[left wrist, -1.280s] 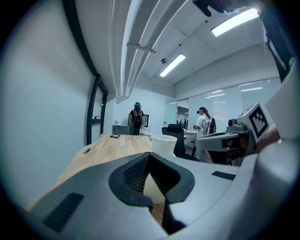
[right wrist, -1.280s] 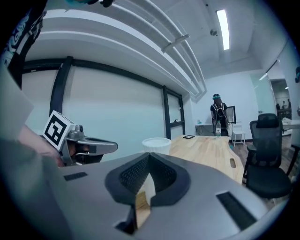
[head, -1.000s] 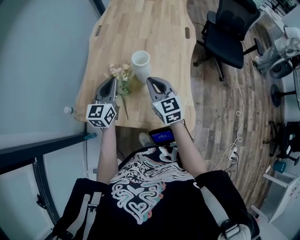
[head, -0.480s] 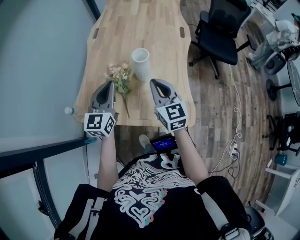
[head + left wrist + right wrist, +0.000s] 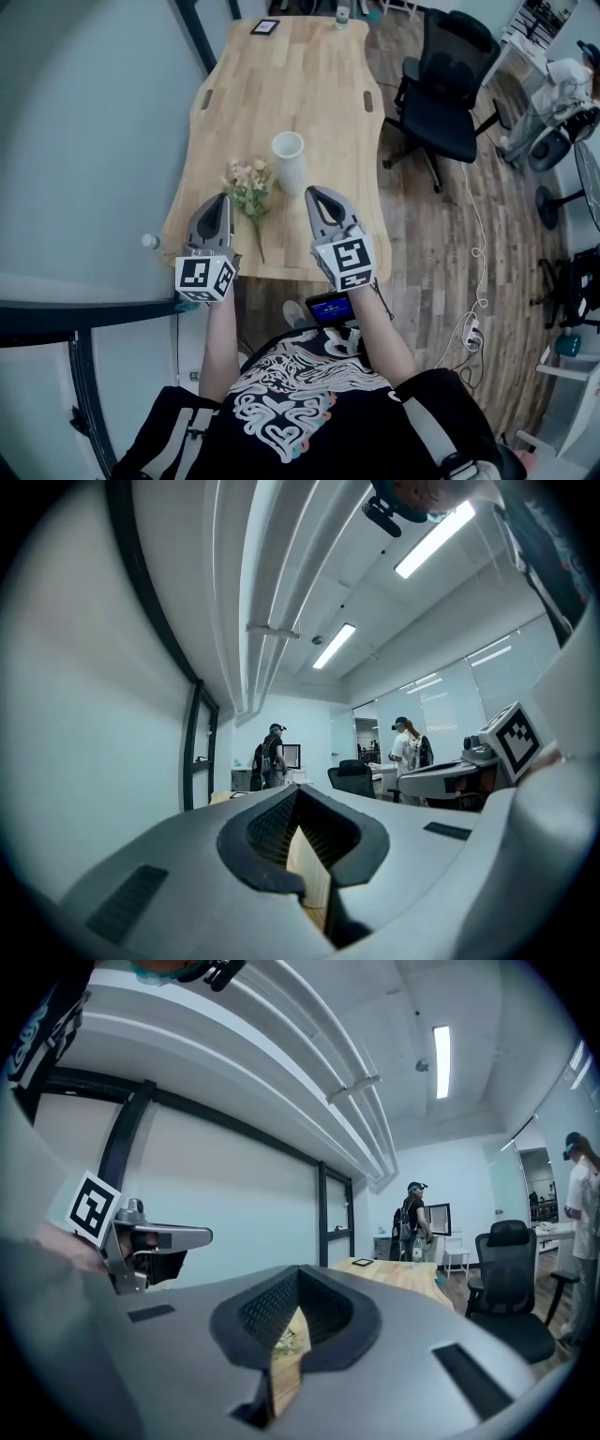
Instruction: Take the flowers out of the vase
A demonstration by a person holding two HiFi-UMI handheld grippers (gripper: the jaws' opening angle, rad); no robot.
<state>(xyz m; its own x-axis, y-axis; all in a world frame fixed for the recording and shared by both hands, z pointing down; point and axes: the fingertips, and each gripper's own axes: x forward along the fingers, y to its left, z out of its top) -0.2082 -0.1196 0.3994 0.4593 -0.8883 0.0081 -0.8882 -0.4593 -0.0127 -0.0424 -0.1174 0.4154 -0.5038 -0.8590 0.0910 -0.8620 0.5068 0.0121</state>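
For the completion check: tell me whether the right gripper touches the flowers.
Apart. Head view shows bare table between the right gripper and the flowers.

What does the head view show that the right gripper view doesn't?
Only the head view: the white vase standing on the wooden table, the whole bunch of flowers lying beside it, and the person's patterned shirt. Only the right gripper view: the ceiling lights and people standing far off. Both: the wooden table, the black office chair, and the left tongs and right tongs, both shut on nothing.
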